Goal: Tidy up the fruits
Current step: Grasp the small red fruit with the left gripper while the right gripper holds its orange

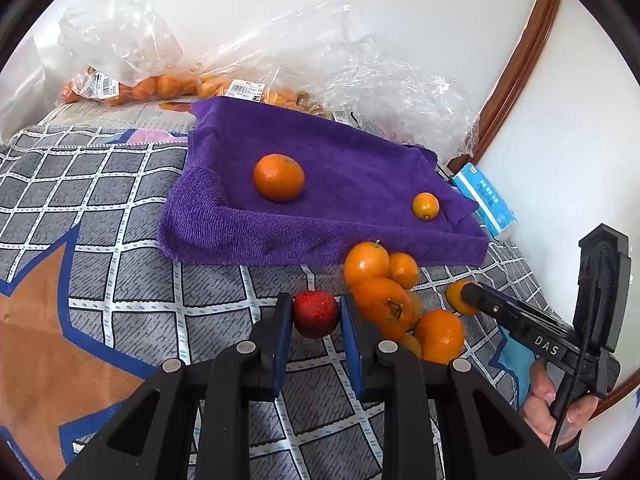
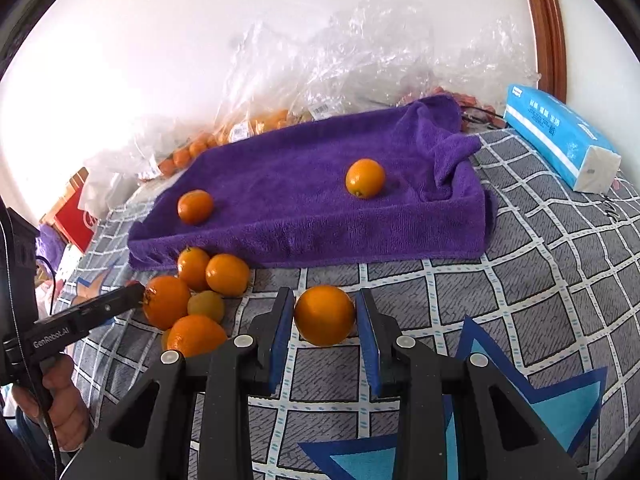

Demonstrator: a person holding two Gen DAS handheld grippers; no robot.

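Bedspread (image 1: 120, 208): a grey checked cover with star shapes; it serves as the work surface, so every loose fruit lies within reach of both hands.
Plastic bags (image 2: 304, 80): crumpled along the wall behind the towel, some with oranges inside; probably the source of the fruit.
Purple towel (image 1: 320, 184): folded with raised edges like a shallow tray, likely the sorting spot, since the rims stop round fruit from rolling off.
Tissue pack (image 2: 560, 140): lies by the towel's right end, apart from the fruit and seemingly not part of the sorting.
Orange pile (image 2: 196, 300): a loose cluster on the cover just in front of the towel, apparently waiting to be sorted.
Towel fruits: a large orange (image 1: 279, 177) and a small orange (image 1: 426, 206) rest well apart on the towel, perhaps marking separate groups.
Right gripper (image 2: 325, 320): clamped on a single orange (image 2: 325, 315) low over the cover, right of the pile.
Left gripper (image 1: 316, 316): clamped on a small red fruit (image 1: 316, 312) just left of the pile, low over the cover.
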